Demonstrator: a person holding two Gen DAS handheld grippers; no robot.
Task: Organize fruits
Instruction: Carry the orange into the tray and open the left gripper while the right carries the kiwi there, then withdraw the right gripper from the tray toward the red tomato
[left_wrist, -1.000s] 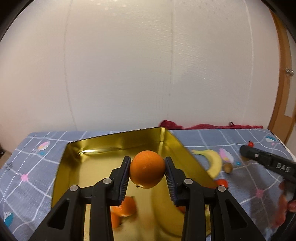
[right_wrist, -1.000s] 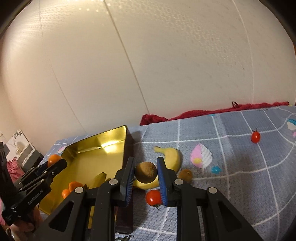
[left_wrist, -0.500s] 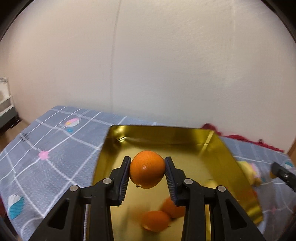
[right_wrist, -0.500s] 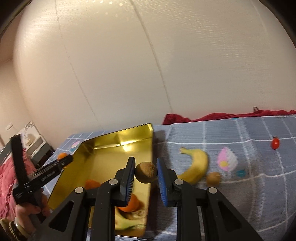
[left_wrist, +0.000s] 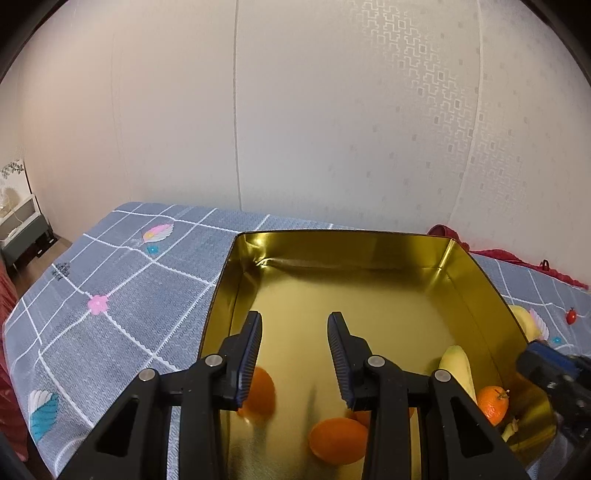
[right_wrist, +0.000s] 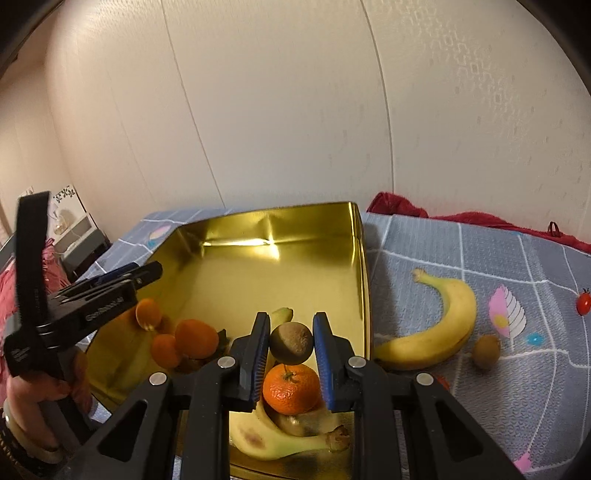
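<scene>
Right gripper (right_wrist: 289, 363) first: its fingers are clamped on a small brown kiwi (right_wrist: 291, 342), hanging just above the near end of the gold tin (right_wrist: 364, 288), right over a mandarin (right_wrist: 291, 388) that sits on a banana (right_wrist: 273, 435). Left gripper (left_wrist: 294, 356): fingers spread apart, nothing between them, poised over the tin's near left side, with an orange (left_wrist: 260, 393) blurred just below the left finger and another orange (left_wrist: 338, 439) lying on the tin floor.

The step in hand looks like dropping the kiwi in. Best not to let go here, because it would land on the mandarin and roll; shift it toward the bare gold floor further in, lower it close, then part the fingers gently. Keep clear of the left gripper too.

Out on the checked cloth (right_wrist: 535, 258), another banana (right_wrist: 439, 328), a second kiwi (right_wrist: 487, 350) and a cherry tomato (right_wrist: 583, 303) are not yet in the tin
</scene>
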